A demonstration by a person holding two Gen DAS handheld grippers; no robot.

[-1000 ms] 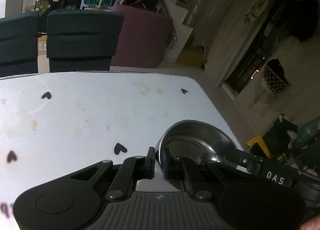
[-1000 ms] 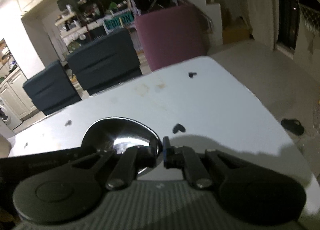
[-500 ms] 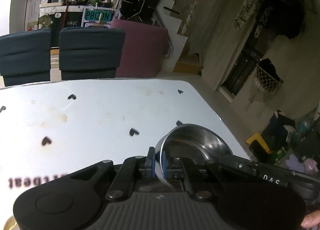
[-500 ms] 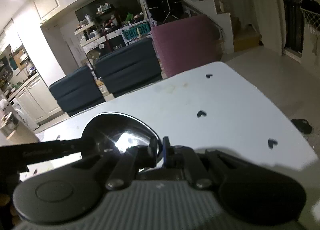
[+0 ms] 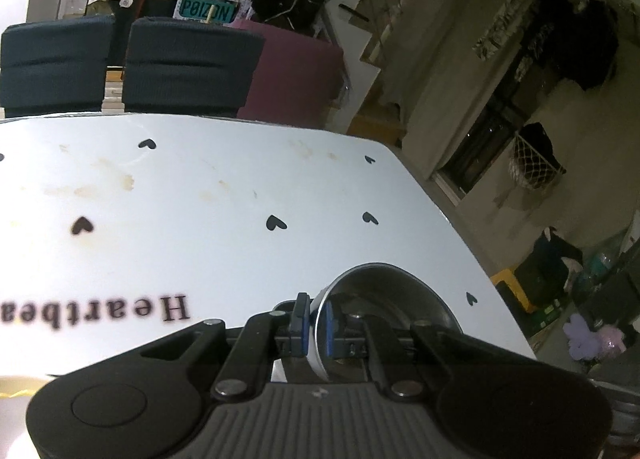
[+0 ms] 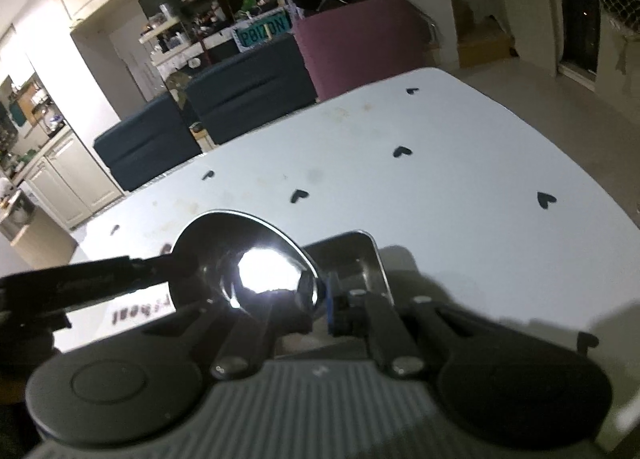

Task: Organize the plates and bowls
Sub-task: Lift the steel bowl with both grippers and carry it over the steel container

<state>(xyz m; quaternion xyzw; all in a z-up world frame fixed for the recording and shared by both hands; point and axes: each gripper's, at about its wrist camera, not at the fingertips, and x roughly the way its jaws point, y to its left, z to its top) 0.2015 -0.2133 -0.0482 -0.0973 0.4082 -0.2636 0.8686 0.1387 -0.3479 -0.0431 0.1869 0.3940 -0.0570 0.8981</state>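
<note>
A steel bowl (image 5: 384, 299) is held above the white table (image 5: 200, 211) by both grippers. My left gripper (image 5: 314, 323) is shut on the bowl's left rim. My right gripper (image 6: 320, 299) is shut on the opposite rim of the same bowl (image 6: 244, 259); the left gripper's dark arm (image 6: 80, 283) reaches it from the left. A rectangular steel tray (image 6: 360, 259) lies on the table just below and behind the bowl, partly hidden by the bowl and my right gripper.
The white table has black hearts, brown stains and the printed word "Heartbeat" (image 5: 120, 311). Its right edge (image 5: 460, 227) drops to the floor. Two dark chairs (image 5: 188, 67) and a maroon chair (image 5: 296, 79) stand behind the far edge.
Both grippers have lifted the bowl and drawn it back toward me. More of the table shows now, and the steel tray has come into the right wrist view.
</note>
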